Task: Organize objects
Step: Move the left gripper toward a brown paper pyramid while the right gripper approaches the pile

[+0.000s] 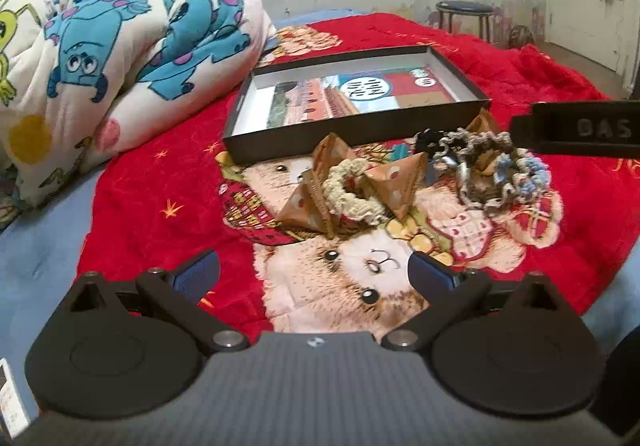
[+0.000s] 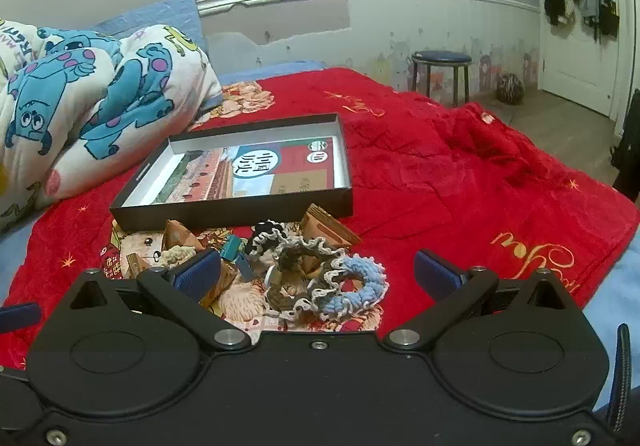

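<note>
Both grippers hover low over the bed with fingers spread and nothing between them. The left gripper [image 1: 314, 270] faces the cream scrunchie [image 1: 352, 188], which lies across folded brown paper packets [image 1: 390, 182]; the right gripper [image 2: 318, 272] sits just short of the blue-and-brown scrunchies [image 2: 336, 286]. The step in hand appears to be a first pick. A clean one would straddle a single scrunchie's band, close on the yarn rather than the paper beneath, lift clear, then carry it into the open black box [image 1: 352, 128] lying just beyond the pile on the red blanket [image 2: 460, 174]. The right view alone shows small teal clips [image 2: 234, 252] among the heap; the left view alone shows the other gripper's body at far right.
</note>
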Tool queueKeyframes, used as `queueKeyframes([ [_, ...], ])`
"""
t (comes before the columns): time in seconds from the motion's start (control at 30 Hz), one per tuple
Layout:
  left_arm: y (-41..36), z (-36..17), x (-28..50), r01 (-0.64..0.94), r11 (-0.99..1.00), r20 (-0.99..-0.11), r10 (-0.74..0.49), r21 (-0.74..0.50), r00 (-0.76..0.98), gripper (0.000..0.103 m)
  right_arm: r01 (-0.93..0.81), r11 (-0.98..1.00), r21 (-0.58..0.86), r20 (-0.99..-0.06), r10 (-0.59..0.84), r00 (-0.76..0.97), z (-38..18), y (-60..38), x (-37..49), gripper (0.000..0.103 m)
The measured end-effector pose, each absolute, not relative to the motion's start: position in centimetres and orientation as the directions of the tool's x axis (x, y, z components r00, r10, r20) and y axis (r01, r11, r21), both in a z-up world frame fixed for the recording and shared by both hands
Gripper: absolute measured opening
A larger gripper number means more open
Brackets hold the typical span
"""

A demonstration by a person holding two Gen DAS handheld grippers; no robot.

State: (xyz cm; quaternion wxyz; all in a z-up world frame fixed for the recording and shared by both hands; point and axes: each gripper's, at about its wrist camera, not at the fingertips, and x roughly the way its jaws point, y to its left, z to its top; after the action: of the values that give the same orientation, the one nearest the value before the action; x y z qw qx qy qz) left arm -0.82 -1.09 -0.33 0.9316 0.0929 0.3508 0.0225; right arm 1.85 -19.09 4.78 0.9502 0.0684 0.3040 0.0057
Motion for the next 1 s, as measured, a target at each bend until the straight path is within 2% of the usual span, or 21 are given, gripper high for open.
queueKeyframes([
  [0.1,-0.9,-0.3,-0.8,-0.005,0.98,-0.644,0.134,0.199,0.753,0.103,0.056,0.989,0.134,-0.641,0.044,0.766,4.4,-20.1,2.6,0.103],
  [0.2,-1.1,-0.2,-0.9,0.025,0.981,-0.645,0.108,0.194,0.757,0.103,0.074,0.984,0.161,-0.662,0.053,0.747,3.9,-20.8,2.9,0.103],
  [0.53,-1.4,-0.1,-0.8,0.039,0.985,-0.651,0.081,0.168,0.755,0.103,0.022,0.972,0.232,-0.641,0.135,0.755,4.1,-20.8,3.0,0.103],
  [0.83,-1.8,-0.6,0.0,0.008,0.961,-0.594,0.164,0.275,0.788,0.103,-0.012,0.966,0.257,-0.629,0.176,0.757,4.3,-20.6,3.3,0.103],
  [1.0,-1.4,0.1,1.4,0.053,0.964,-0.615,0.122,0.259,0.779,0.103,-0.068,0.953,0.294,-0.597,0.239,0.766,4.6,-19.9,3.7,0.103],
])
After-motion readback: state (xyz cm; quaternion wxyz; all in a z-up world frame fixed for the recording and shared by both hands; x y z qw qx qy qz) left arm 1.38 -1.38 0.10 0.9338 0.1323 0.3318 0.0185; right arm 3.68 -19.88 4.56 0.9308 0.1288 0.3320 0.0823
